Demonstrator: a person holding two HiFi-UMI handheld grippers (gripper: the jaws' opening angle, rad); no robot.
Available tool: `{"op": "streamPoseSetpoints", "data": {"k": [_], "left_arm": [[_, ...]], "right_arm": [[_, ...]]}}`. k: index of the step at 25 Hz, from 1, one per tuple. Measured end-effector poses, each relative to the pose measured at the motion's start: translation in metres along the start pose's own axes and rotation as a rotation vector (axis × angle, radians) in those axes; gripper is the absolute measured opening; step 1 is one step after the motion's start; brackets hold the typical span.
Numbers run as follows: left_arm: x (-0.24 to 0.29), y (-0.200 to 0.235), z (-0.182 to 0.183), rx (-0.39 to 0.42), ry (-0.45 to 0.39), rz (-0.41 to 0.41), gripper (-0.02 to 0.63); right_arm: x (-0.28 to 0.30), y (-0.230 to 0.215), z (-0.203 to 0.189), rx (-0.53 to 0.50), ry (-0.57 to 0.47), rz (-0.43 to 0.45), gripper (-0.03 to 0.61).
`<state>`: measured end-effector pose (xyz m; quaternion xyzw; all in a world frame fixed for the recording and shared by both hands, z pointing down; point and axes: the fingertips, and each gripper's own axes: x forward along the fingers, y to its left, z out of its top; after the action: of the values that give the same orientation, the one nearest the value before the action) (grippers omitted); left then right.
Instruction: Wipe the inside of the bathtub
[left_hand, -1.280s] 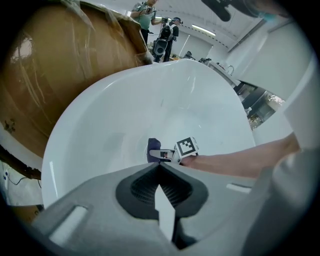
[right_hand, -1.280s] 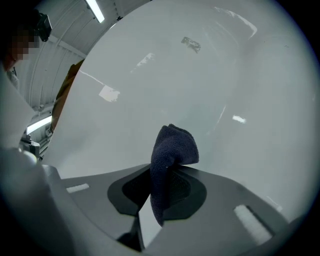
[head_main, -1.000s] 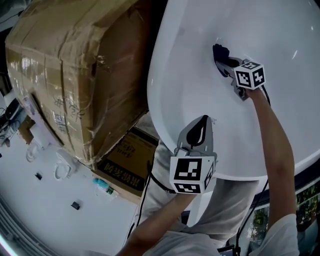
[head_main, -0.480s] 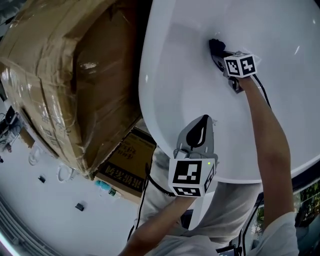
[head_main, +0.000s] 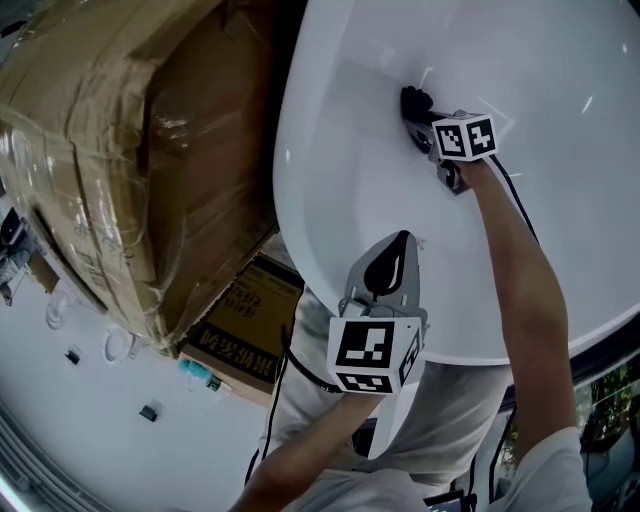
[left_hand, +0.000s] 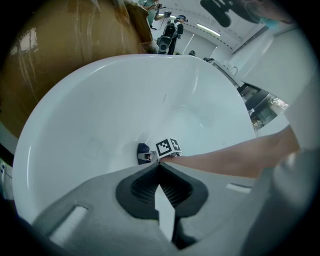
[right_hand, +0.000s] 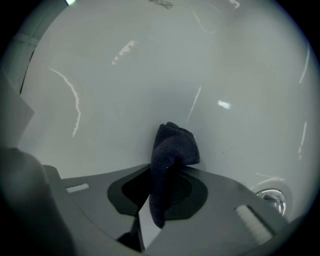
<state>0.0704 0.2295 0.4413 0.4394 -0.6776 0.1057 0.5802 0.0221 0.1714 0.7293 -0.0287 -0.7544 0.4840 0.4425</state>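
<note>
The white bathtub (head_main: 340, 200) fills the upper right of the head view. Deep inside it, my right gripper (head_main: 418, 118) is shut on a dark blue cloth (head_main: 412, 101), which presses against the tub's inner wall. In the right gripper view the cloth (right_hand: 172, 150) sticks out between the jaws onto the white surface (right_hand: 150, 75). My left gripper (head_main: 388, 262) hovers over the tub's near rim, shut with nothing in it. The left gripper view looks into the tub (left_hand: 100, 115) and shows the right gripper (left_hand: 145, 156) with the cloth (left_hand: 143, 149) low down.
A large taped cardboard box (head_main: 130, 150) stands right against the tub's left side, with a smaller printed carton (head_main: 240, 325) beneath it. A chrome drain (right_hand: 272, 199) lies to the right of the cloth. Small items dot the white floor (head_main: 90, 420).
My right gripper has slid the cloth up and to the left along the tub's inside. The left gripper has stayed about where it was.
</note>
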Motion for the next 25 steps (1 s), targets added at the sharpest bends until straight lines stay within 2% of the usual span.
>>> {"op": "streamPoseSetpoints", "data": {"k": [12,25], "left_arm": [[-0.013,0.001,-0.004,0.004,-0.002,-0.011,-0.005],[-0.026,0.000,0.014,0.019,-0.012,-0.013,-0.005]], "right_arm": [[-0.015,0.052,0.000,-0.036,-0.011,0.097,0.044],[-0.044,0.120,0.015,-0.084,-0.081,0.198,0.044]]}}
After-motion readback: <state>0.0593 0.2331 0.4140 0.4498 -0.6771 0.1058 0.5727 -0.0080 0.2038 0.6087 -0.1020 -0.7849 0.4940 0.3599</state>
